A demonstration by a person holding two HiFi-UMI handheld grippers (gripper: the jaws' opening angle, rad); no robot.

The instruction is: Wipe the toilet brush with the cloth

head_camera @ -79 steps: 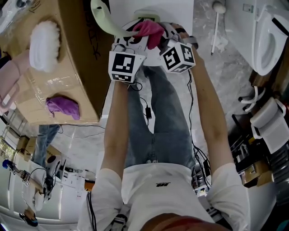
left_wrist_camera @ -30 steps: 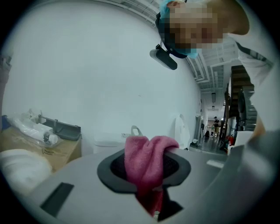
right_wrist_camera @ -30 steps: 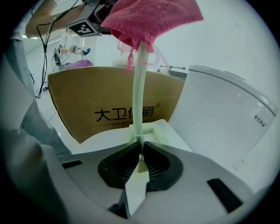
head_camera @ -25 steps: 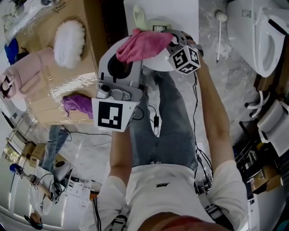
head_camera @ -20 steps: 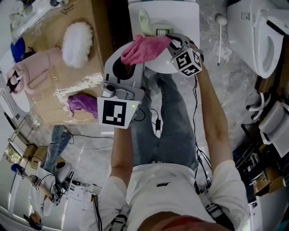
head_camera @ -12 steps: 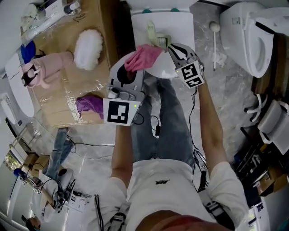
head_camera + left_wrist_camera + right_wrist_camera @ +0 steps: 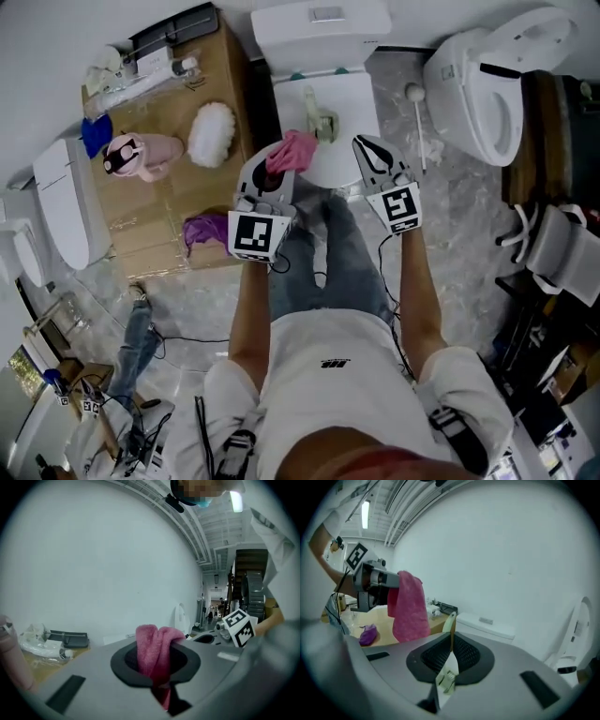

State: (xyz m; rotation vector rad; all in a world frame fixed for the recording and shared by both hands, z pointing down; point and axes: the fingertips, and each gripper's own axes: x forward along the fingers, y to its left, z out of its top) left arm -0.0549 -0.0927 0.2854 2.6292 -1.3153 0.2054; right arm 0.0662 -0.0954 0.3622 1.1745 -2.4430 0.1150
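The pink cloth point(image 7: 292, 150) hangs from my left gripper point(image 7: 278, 161), which is shut on it and raised in front of the toilet. In the left gripper view the cloth point(image 7: 154, 651) bunches up between the closed jaws. The pale green toilet brush point(image 7: 320, 116) lies on the white toilet lid point(image 7: 349, 98), handle toward the tank. My right gripper point(image 7: 363, 142) is raised just right of the brush, shut and holding nothing. In the right gripper view the brush point(image 7: 449, 620) lies beyond the closed jaws, apart from them, and the cloth point(image 7: 410, 606) dangles at the left.
A cardboard-topped surface point(image 7: 150, 220) at the left holds a white fluffy head point(image 7: 211, 134), a pink item point(image 7: 142, 156) and a purple cloth point(image 7: 202, 230). A second toilet point(image 7: 487, 80) stands at the right. A white brush point(image 7: 418, 111) lies on the floor between the toilets.
Both grippers have risen and drawn back from the toilet lid. The pink cloth went up with the left gripper. The green brush stays lying on the lid.
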